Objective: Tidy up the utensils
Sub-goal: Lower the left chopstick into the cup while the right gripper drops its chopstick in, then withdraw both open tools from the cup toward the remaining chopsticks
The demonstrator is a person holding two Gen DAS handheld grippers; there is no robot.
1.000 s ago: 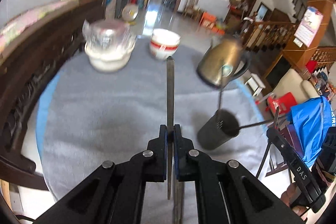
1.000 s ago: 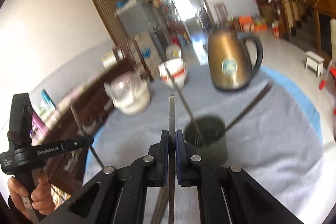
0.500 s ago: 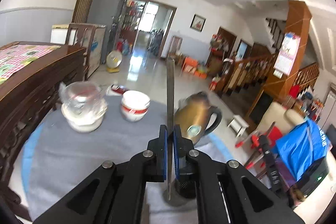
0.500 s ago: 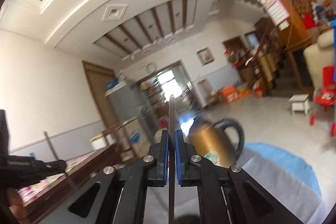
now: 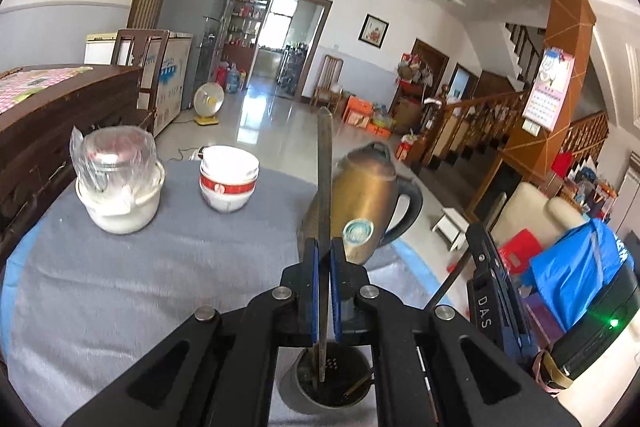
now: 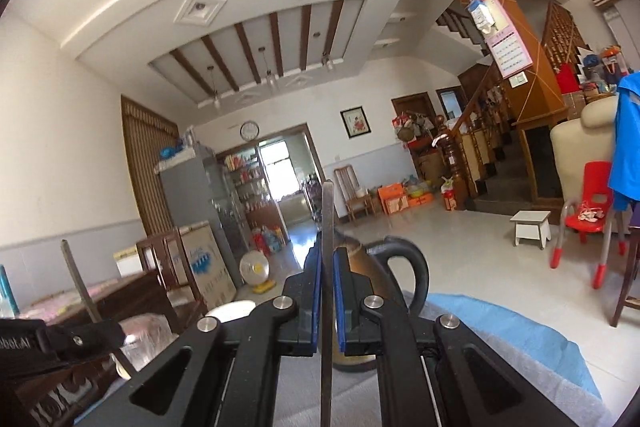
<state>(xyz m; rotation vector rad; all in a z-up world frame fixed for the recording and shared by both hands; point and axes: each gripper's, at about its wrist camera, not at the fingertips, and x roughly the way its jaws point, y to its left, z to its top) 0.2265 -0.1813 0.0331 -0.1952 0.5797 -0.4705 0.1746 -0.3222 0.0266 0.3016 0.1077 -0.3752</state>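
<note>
My left gripper (image 5: pixel 324 255) is shut on a thin metal utensil handle (image 5: pixel 325 163) that stands upright. Its lower end reaches down into the dark utensil holder (image 5: pixel 332 387) just under my fingers. My right gripper (image 6: pixel 327 263) is shut on another thin metal utensil (image 6: pixel 327 211), also upright; the holder is hidden from that view. The right gripper shows at the right of the left wrist view (image 5: pixel 486 291), with a dark utensil (image 5: pixel 450 283) slanting below it. The left gripper (image 6: pixel 60 339) and its utensil (image 6: pixel 78 283) show at the left of the right wrist view.
On the grey tablecloth (image 5: pixel 140 287) stand a brass kettle (image 5: pixel 368 195), stacked white bowls with a red band (image 5: pixel 228 183) and a white pot topped with a plastic-wrapped glass (image 5: pixel 116 179). A dark wooden rail (image 5: pixel 48 131) runs along the left. The kettle (image 6: pixel 368 267) stands behind my right fingers.
Both grippers tilted from looking down at the table to looking level. The left gripper moved over the holder, and its utensil's lower end now sits inside it.
</note>
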